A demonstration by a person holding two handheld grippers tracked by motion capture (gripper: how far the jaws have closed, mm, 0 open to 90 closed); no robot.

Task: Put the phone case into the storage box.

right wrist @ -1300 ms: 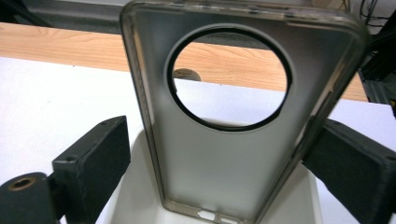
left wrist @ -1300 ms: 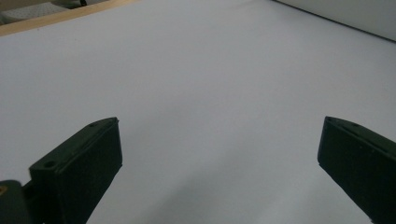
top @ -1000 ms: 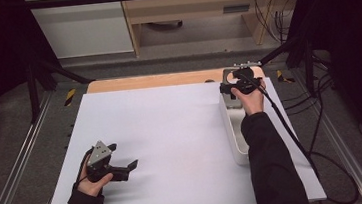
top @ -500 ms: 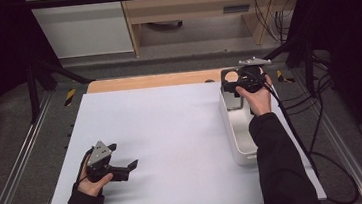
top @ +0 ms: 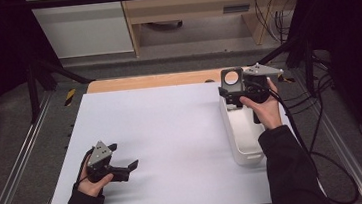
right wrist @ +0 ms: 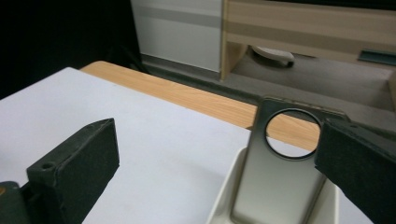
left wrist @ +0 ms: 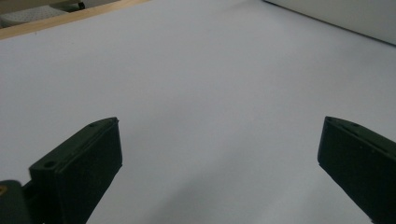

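Observation:
A grey metal plate (top: 223, 73) with a round hole stands upright at the far end of a white bin (top: 243, 141) on the right of the table. My right gripper (top: 229, 96) hovers over that end, pointing left, jaws wide apart. In the right gripper view the plate (right wrist: 275, 186) rises from the bin (right wrist: 223, 198) just beyond my right gripper (right wrist: 217, 149), its edge behind one jaw; I cannot tell if they touch. My left gripper (top: 124, 156) rests near the front left, open, with only white tabletop between the jaws of the left gripper (left wrist: 219, 154).
A white sheet (top: 171, 128) covers the table, with a strip of wooden tabletop (top: 152, 81) along the far edge. Black frame bars and metal rails flank both sides. Cables (top: 317, 134) trail to the right. Cabinets stand beyond the table.
The right hand has shifted slightly over the bin's far end, and the plate with the hole shows more clearly. The left hand and gripper have not moved.

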